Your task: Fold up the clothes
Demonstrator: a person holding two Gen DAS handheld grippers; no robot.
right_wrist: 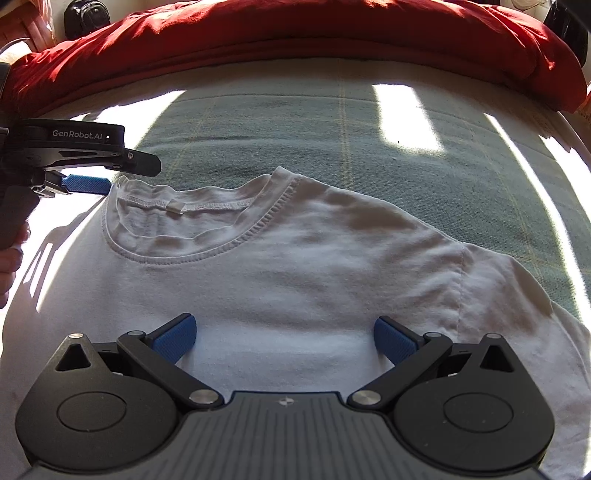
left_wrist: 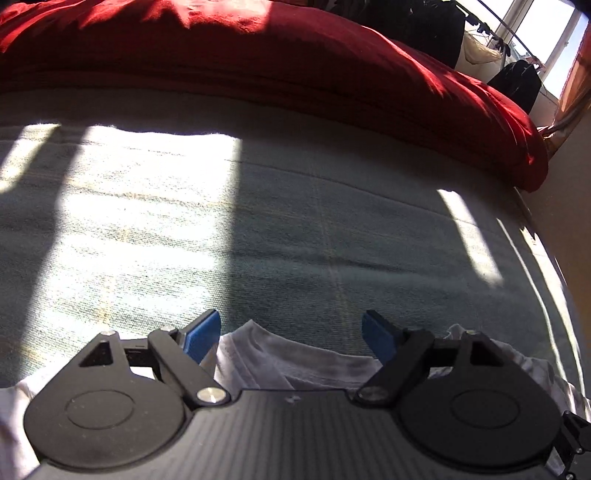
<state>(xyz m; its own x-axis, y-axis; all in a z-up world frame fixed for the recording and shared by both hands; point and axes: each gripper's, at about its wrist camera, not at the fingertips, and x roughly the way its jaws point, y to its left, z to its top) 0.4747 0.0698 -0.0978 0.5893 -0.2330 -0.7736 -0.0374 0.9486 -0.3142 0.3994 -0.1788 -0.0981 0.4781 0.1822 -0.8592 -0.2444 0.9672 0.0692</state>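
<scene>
Left tongs (left_wrist: 291, 338) spread wide, gripping nothing, poised at the collar of the white T-shirt (right_wrist: 295, 258). Right tongs (right_wrist: 284, 341) equally wide, empty, hovering over the chest. Shirt spread flat on the green-checked bed (right_wrist: 332, 122), probably smoothed for folding; red duvet (right_wrist: 295, 33) beyond.

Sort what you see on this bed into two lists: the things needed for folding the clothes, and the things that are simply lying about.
For the job:
- white T-shirt, spread flat
- left tongs, open by the collar
- right tongs, open over the shirt

Just lying about:
- red blanket along the far edge
- green checked bedcover
- dark clothes hanging by the window
</scene>
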